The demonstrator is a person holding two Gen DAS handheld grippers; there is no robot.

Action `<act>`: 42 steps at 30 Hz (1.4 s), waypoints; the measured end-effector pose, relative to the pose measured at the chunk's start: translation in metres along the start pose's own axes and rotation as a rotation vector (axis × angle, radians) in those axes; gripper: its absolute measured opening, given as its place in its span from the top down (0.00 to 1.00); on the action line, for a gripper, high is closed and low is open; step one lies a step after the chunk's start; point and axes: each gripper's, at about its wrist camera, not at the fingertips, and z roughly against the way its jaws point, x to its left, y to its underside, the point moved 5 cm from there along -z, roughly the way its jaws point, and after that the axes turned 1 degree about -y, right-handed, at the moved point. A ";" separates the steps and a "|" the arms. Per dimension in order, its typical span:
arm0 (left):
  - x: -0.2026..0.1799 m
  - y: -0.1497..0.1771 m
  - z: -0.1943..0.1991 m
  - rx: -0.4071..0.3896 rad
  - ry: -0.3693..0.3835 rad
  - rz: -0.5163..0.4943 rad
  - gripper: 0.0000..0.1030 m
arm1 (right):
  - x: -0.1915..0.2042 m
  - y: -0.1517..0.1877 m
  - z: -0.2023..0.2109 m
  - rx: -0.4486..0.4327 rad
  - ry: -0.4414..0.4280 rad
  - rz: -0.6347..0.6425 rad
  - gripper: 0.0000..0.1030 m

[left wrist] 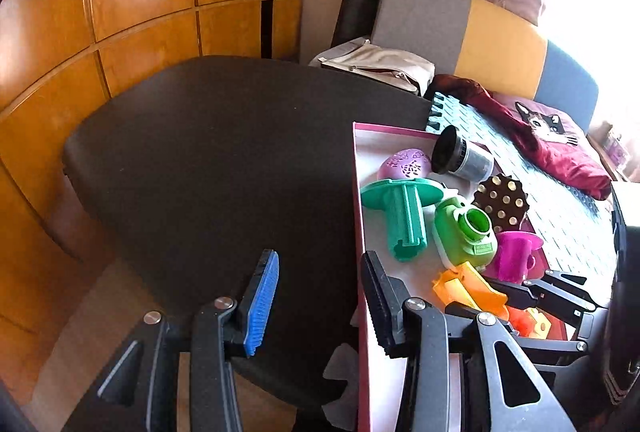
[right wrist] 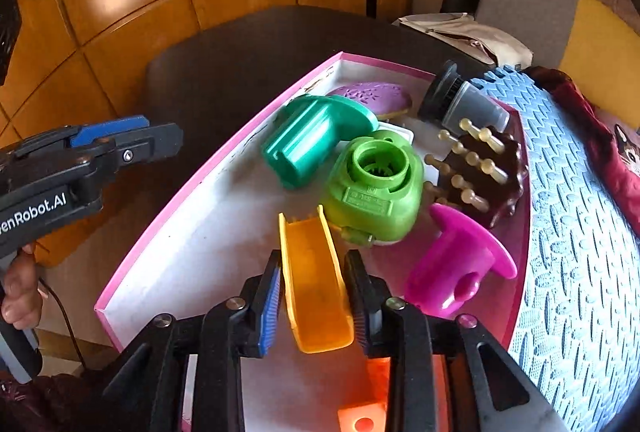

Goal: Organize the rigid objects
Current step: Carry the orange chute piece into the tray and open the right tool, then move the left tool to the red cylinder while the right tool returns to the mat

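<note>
Currently, my right gripper: its two fingers stand on both sides of the long orange plastic scoop-shaped piece — the pads look pressed on its side walls, so I read it as holding this piece.
Scoop place: low in the shallow white tray with pink rim, its far tip near the light green round plastic housing.
My left gripper: wide apart and holding nothing, above the dark brown round table, just beside the left rim of the tray.
Tray content: teal plastic piece with flange and ribbed stem, lilac oval lid with cut pattern, magenta plastic cup-like piece with wide flange, dark brown scalloped disc with pale pegs — they are close together, several are touching.
Back corner: grey cylinder with black cap, lying on its side across the far rim.
Right of tray: light blue foam mat with pattern.
Near edge: bright orange block, only partly in view under my right gripper.
</note>
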 end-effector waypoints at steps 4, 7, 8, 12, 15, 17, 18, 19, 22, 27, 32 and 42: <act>-0.001 0.000 0.003 -0.006 -0.003 -0.003 0.54 | -0.007 0.002 0.006 0.002 -0.030 -0.042 0.59; 0.000 -0.002 0.004 -0.012 -0.009 0.000 0.53 | -0.009 0.004 0.016 -0.026 -0.042 -0.065 0.57; 0.000 -0.002 0.005 -0.013 -0.008 0.000 0.53 | -0.010 0.004 0.018 -0.036 -0.046 -0.071 0.57; -0.002 -0.003 0.008 -0.021 -0.008 -0.007 0.53 | -0.014 0.003 0.029 -0.071 -0.041 -0.089 0.57; -0.003 -0.004 0.012 -0.032 -0.006 -0.014 0.52 | -0.017 0.004 0.039 -0.094 -0.033 -0.094 0.57; -0.005 -0.005 0.014 -0.039 -0.004 -0.017 0.50 | -0.021 0.005 0.046 -0.110 -0.023 -0.100 0.57; -0.006 -0.005 0.016 -0.044 -0.003 -0.019 0.49 | -0.023 0.006 0.051 -0.120 -0.016 -0.105 0.57; -0.007 -0.006 0.017 -0.049 -0.004 -0.022 0.48 | -0.026 0.007 0.054 -0.128 -0.010 -0.111 0.57; -0.010 -0.006 0.019 -0.056 -0.003 -0.032 0.48 | -0.038 0.011 0.067 -0.149 0.008 -0.136 0.57; -0.017 -0.007 0.024 -0.067 0.007 -0.052 0.48 | -0.065 0.019 0.088 -0.180 0.071 -0.183 0.57; -0.026 -0.010 0.029 -0.078 0.015 -0.072 0.48 | -0.104 0.030 0.115 -0.217 0.161 -0.258 0.57; -0.057 -0.019 0.035 -0.086 0.066 -0.142 0.48 | -0.196 0.075 0.171 -0.255 0.375 -0.436 0.57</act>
